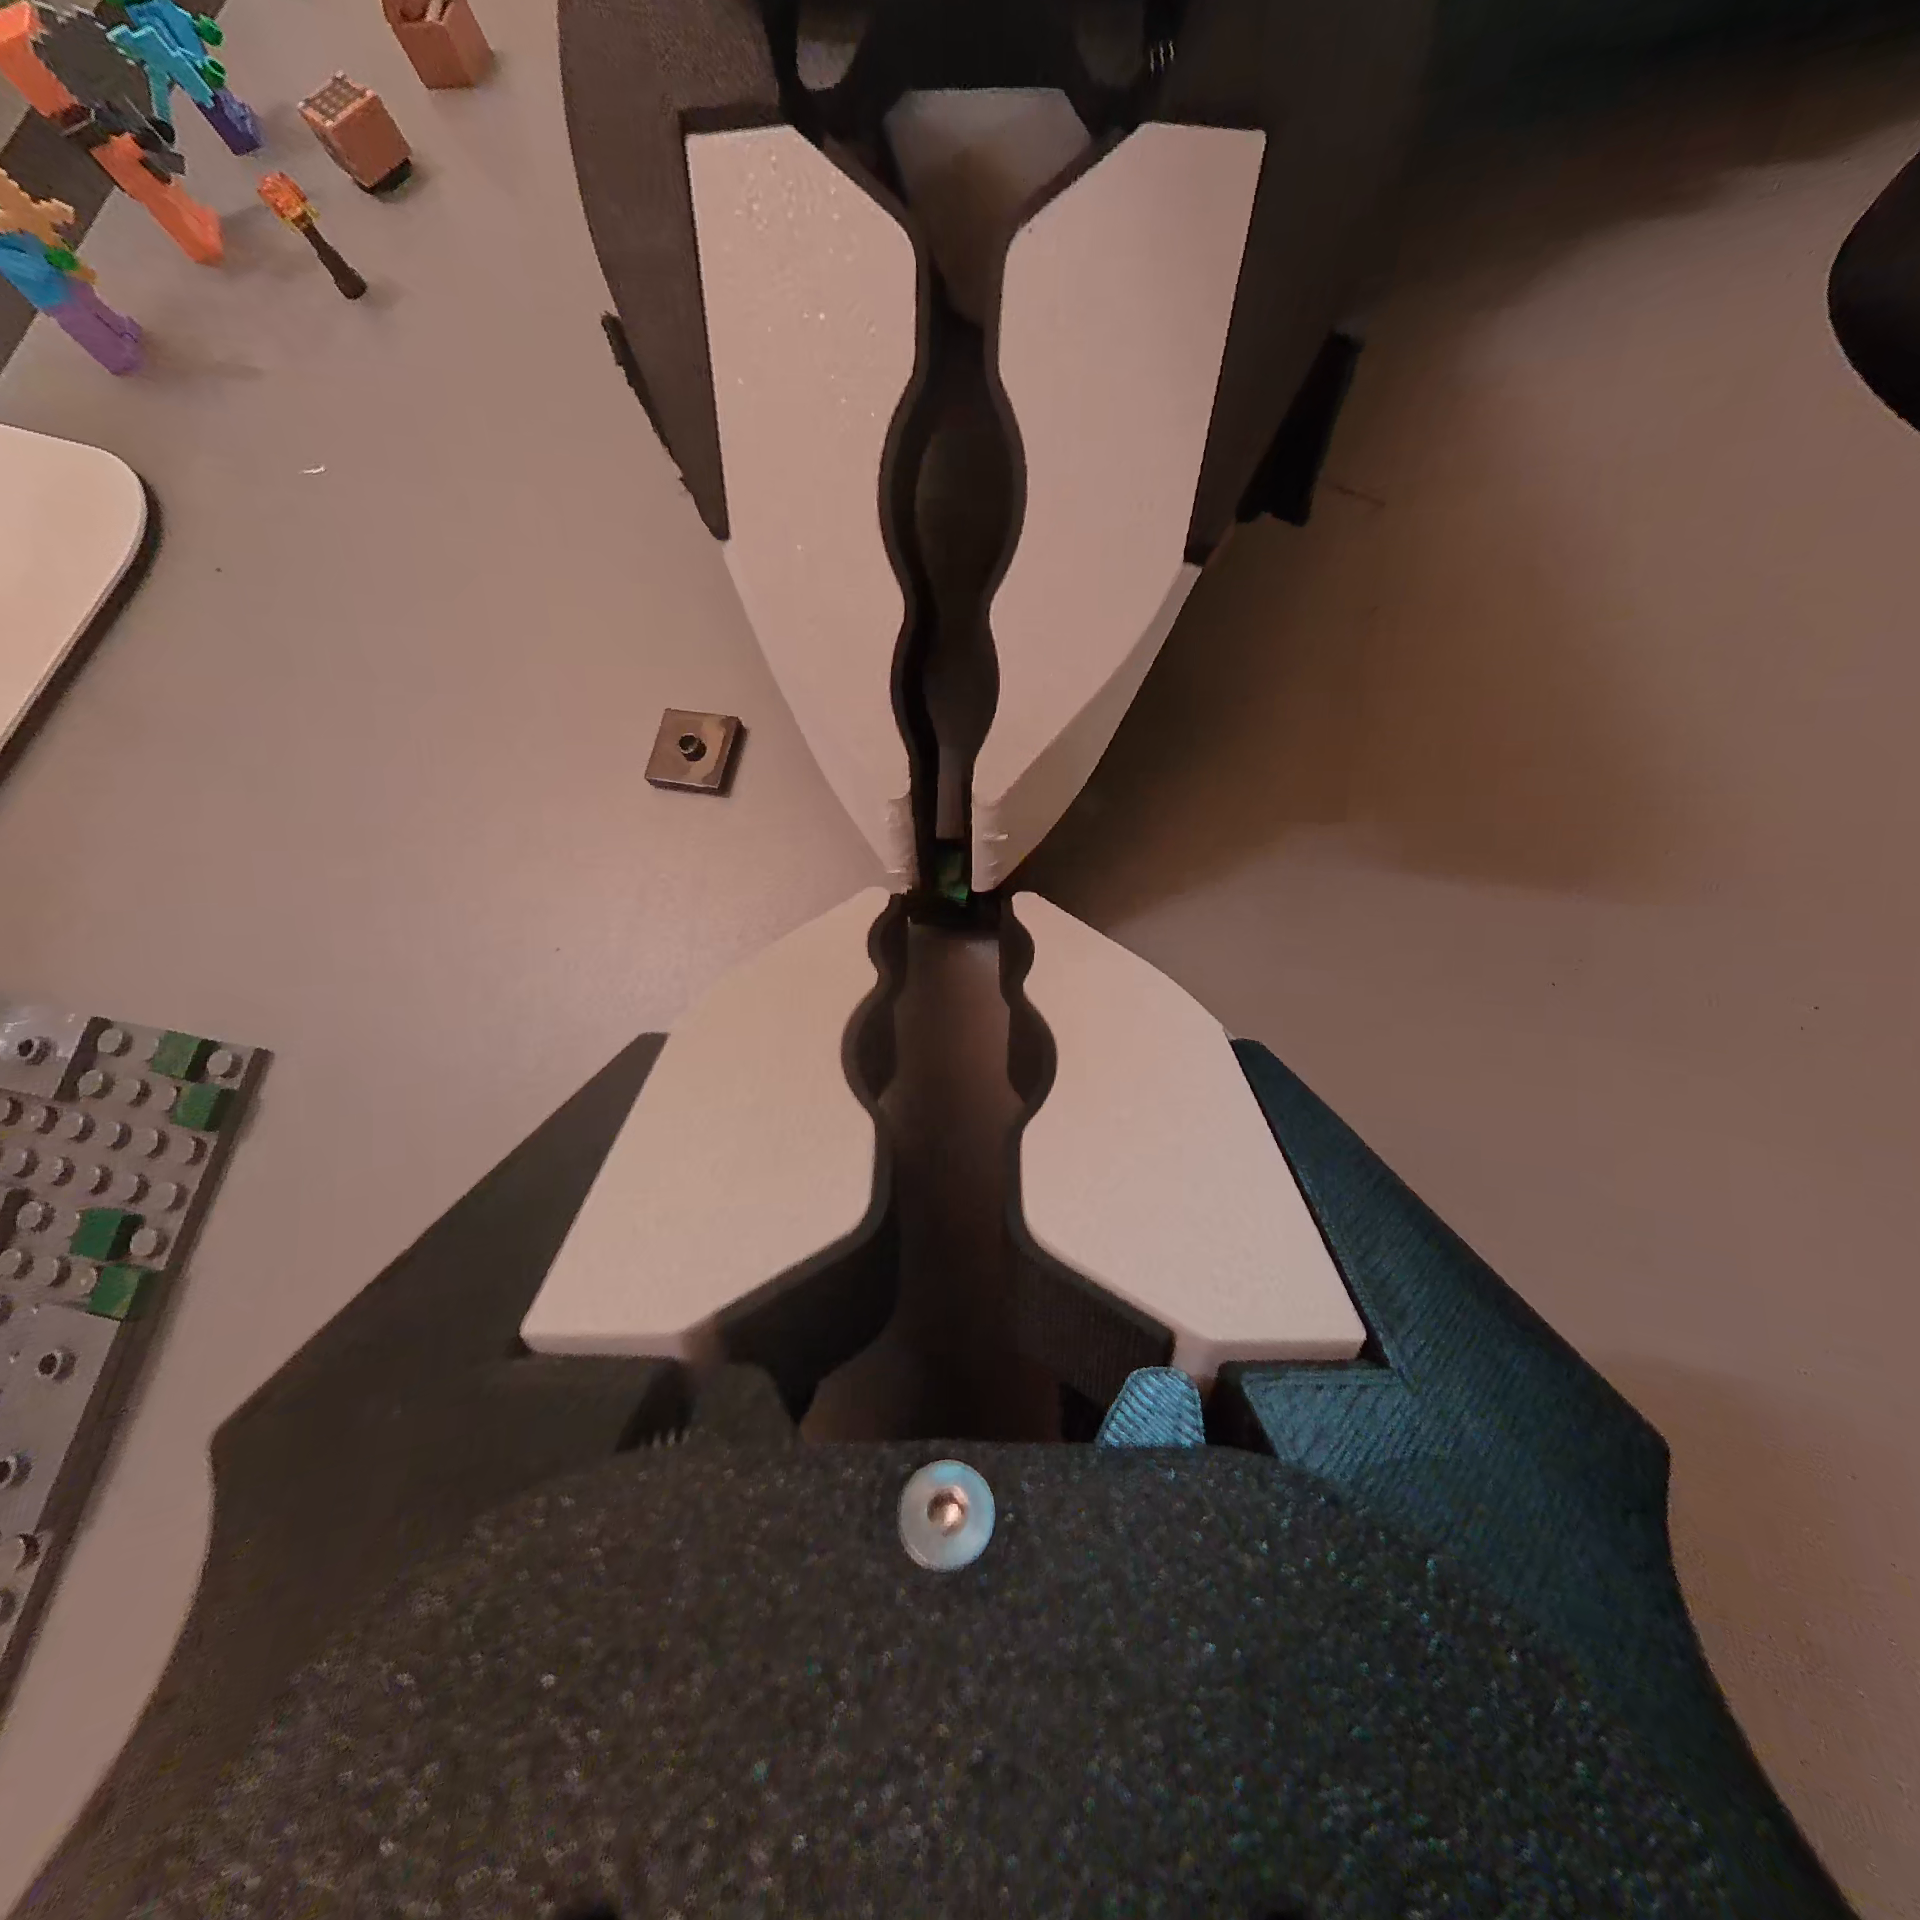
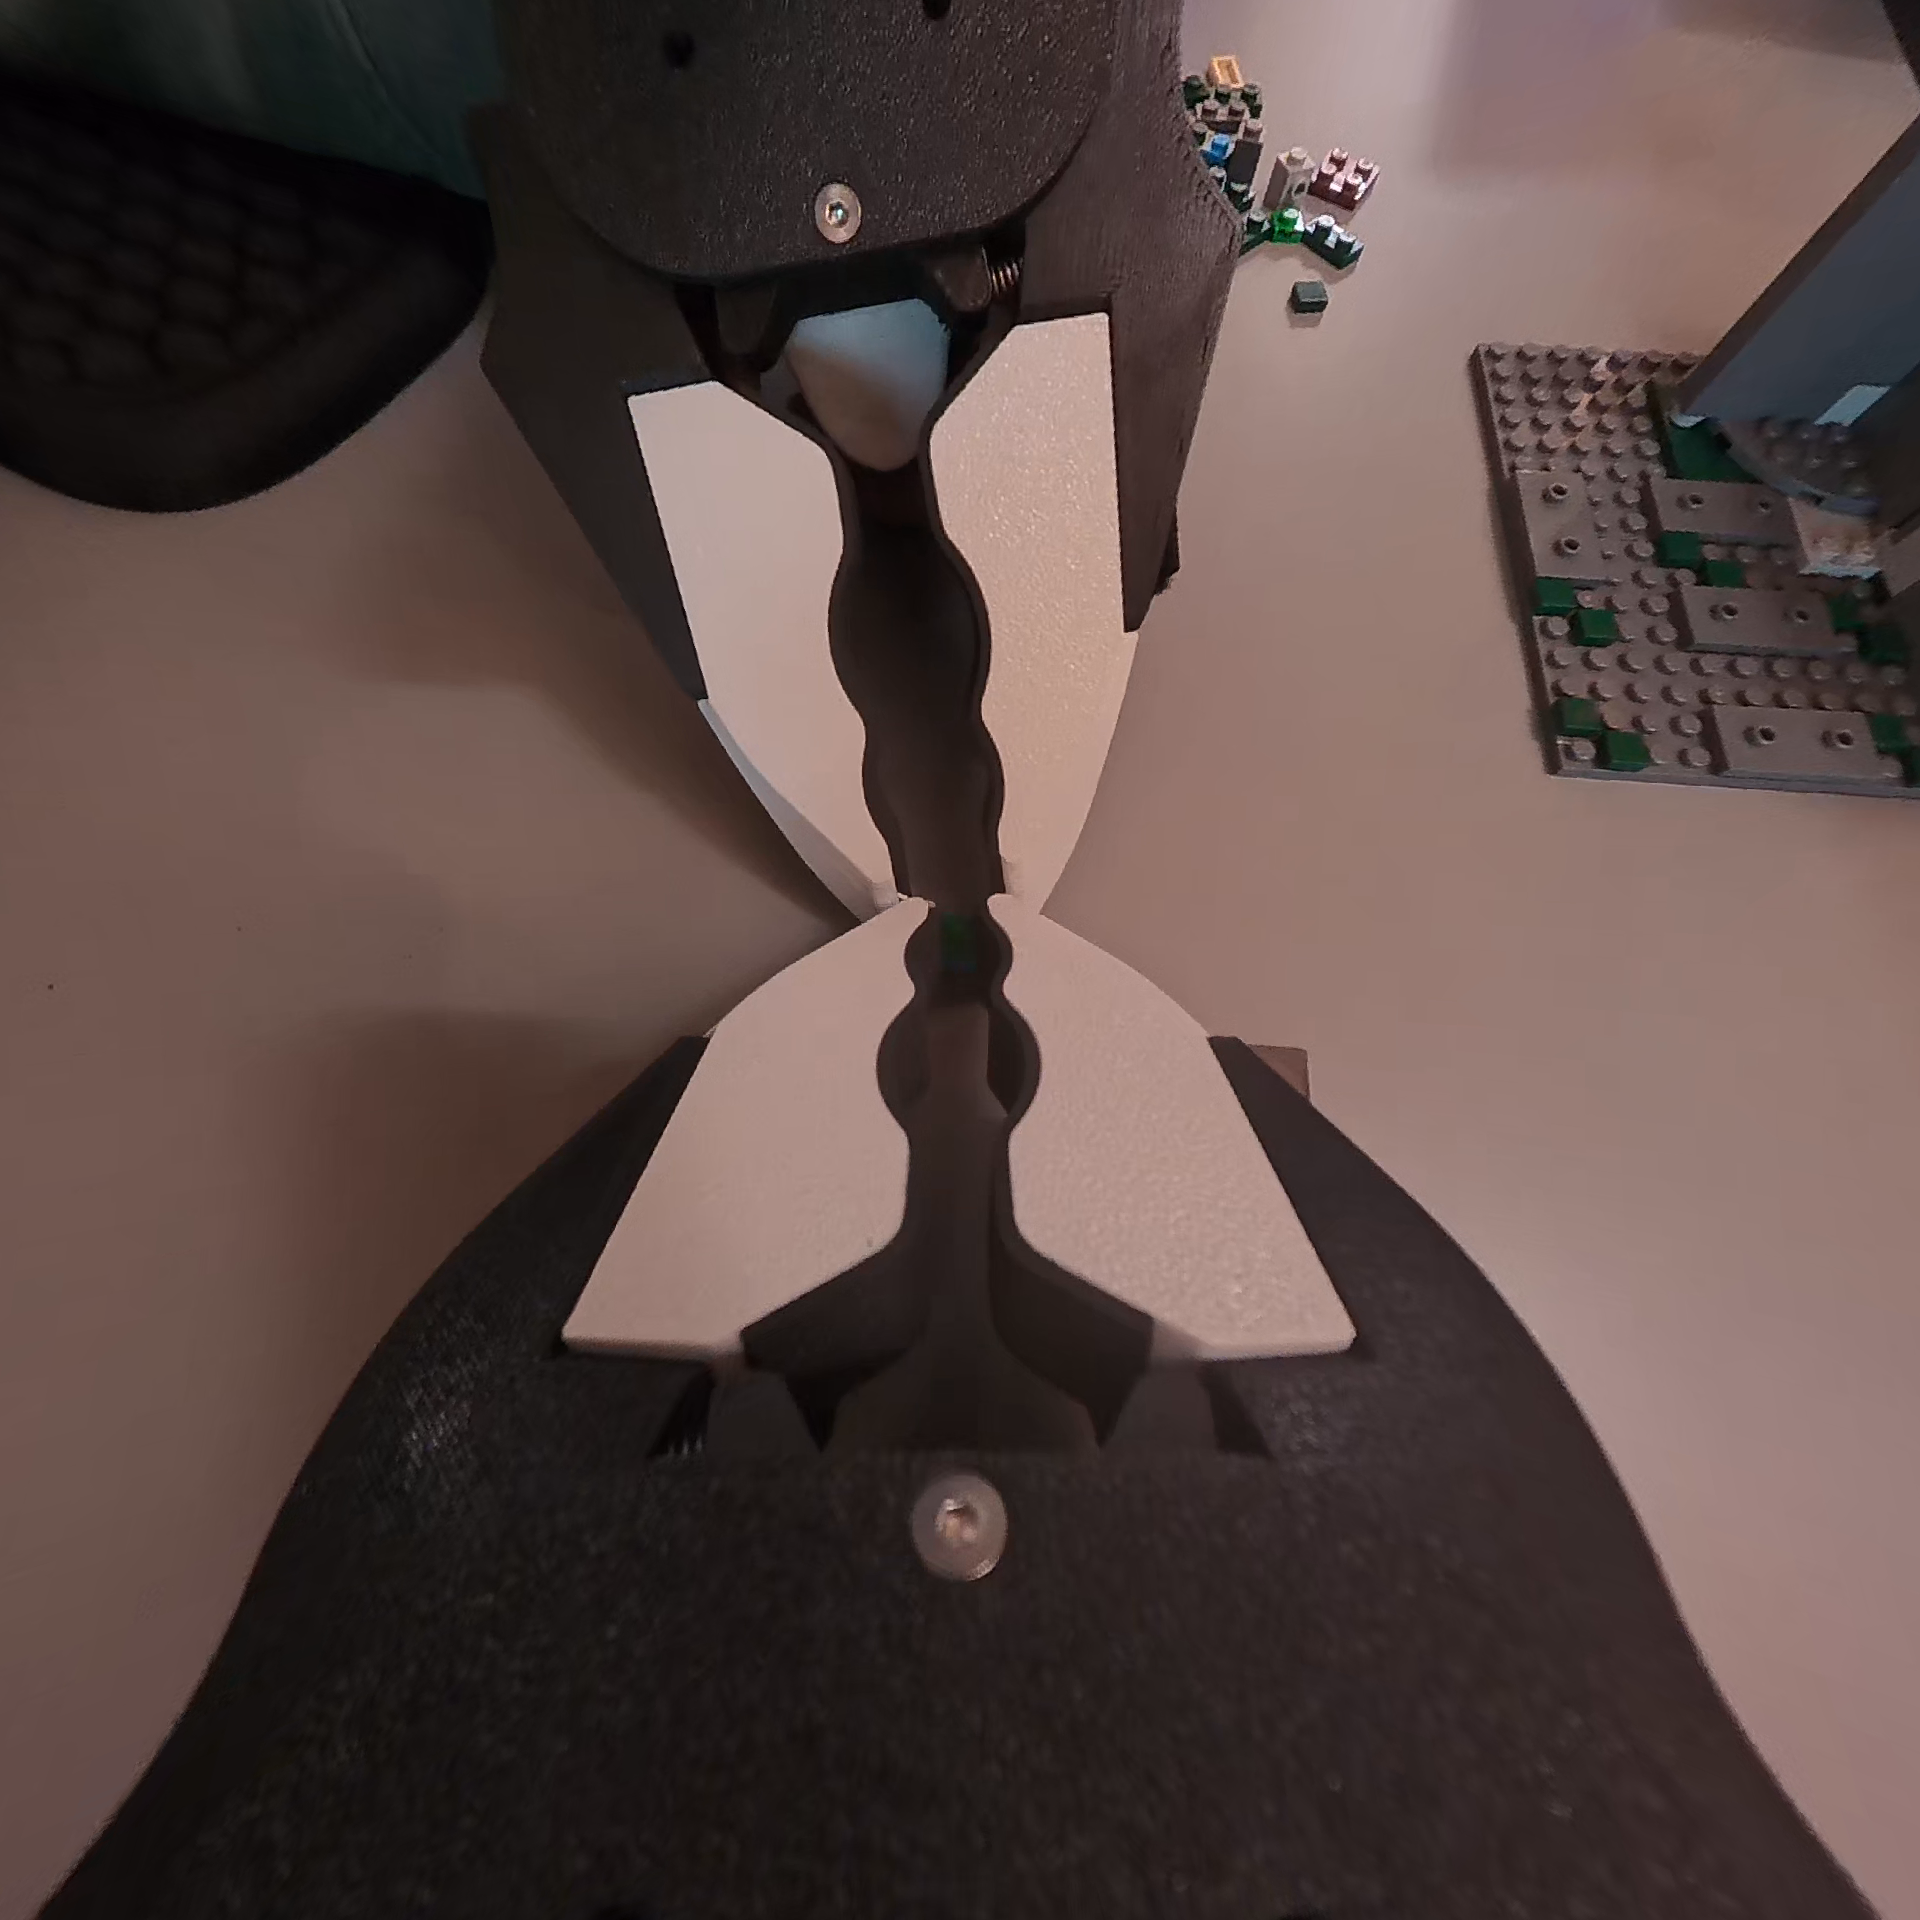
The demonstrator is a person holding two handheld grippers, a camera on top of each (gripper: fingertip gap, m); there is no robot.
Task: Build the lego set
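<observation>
We hold the two hand-held grippers tip to tip above the desk (image 1: 1455, 831); left hand-held gripper (image 1: 954, 906) and right hand-held gripper (image 2: 958, 940) are each nearly closed on the same small green piece (image 1: 952, 871) between them. The grey baseplate (image 2: 1621, 644) lies well off toward the left gripper's side, so that one is nearer.

1. In the left wrist view we look steeply down along the left gripper (image 1: 951, 914), close above the table (image 1: 468, 623).
2. The right wrist view faces it along the right gripper (image 2: 961, 920), tip to tip.
3. Both views share the grey baseplate (image 1: 94, 1195) (image 2: 1621, 644).
</observation>
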